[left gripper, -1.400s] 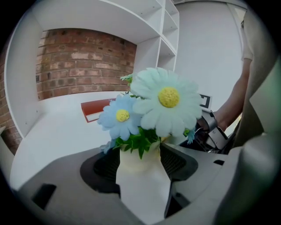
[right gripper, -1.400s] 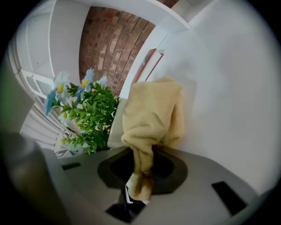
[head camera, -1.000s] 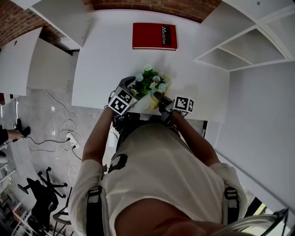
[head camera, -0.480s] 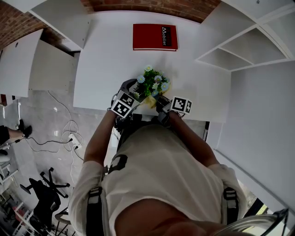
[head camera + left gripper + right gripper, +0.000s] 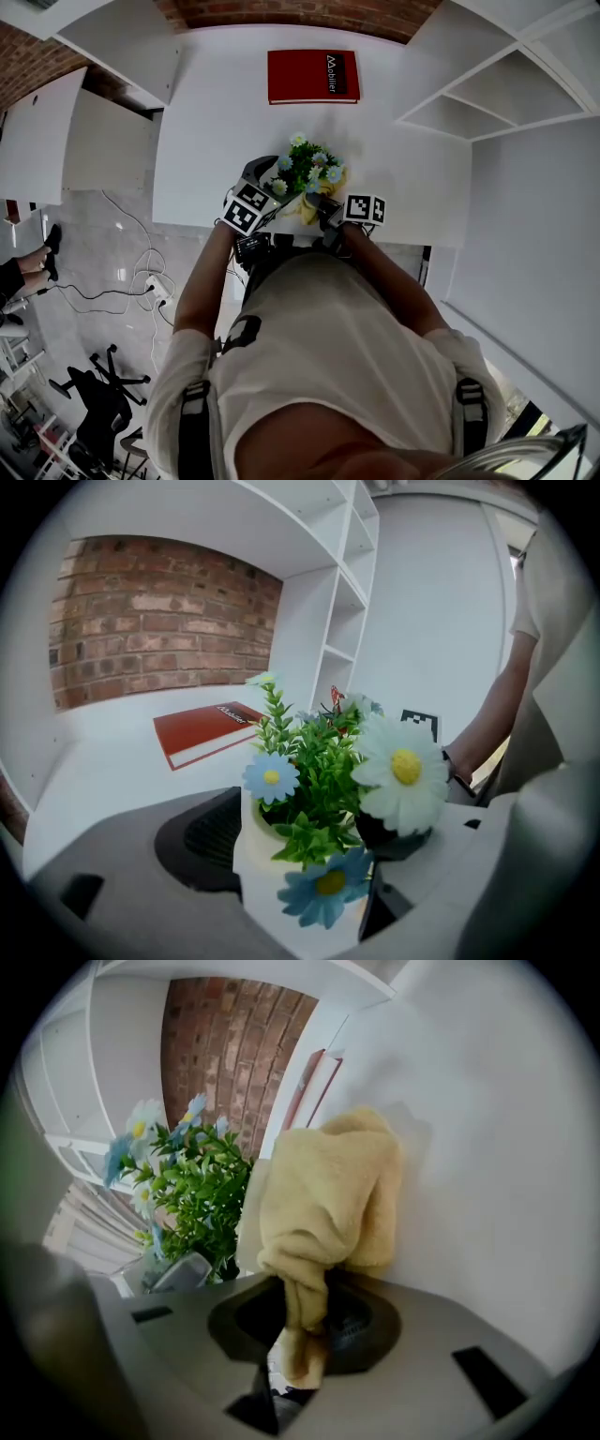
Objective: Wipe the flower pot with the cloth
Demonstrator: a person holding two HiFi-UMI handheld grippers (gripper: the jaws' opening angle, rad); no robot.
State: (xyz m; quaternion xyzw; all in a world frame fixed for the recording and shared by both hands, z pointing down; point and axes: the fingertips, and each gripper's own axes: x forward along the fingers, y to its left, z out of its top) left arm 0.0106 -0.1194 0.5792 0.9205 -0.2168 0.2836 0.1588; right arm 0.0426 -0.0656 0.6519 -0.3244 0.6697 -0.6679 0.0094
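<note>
A white flower pot [image 5: 267, 869] with green leaves and daisy-like flowers [image 5: 306, 171] stands near the front edge of the white table [image 5: 216, 131]. My left gripper [image 5: 300, 855] is shut on the pot, one jaw on each side of it. In the head view the left gripper [image 5: 265, 194] is at the pot's left. My right gripper [image 5: 305, 1326] is shut on a yellow cloth [image 5: 328, 1194], which bunches up against the pot's side [image 5: 247, 1222]. The cloth [image 5: 307, 208] shows between the right gripper [image 5: 328, 212] and the pot.
A red book [image 5: 314, 75] lies at the back of the table, beyond the pot. White shelving [image 5: 487, 94] stands to the right, a brick wall behind. The floor at left has cables and a chair [image 5: 94, 398].
The right gripper with the cloth has shifted slightly against the pot's side. The left gripper and the pot have stayed where they were.
</note>
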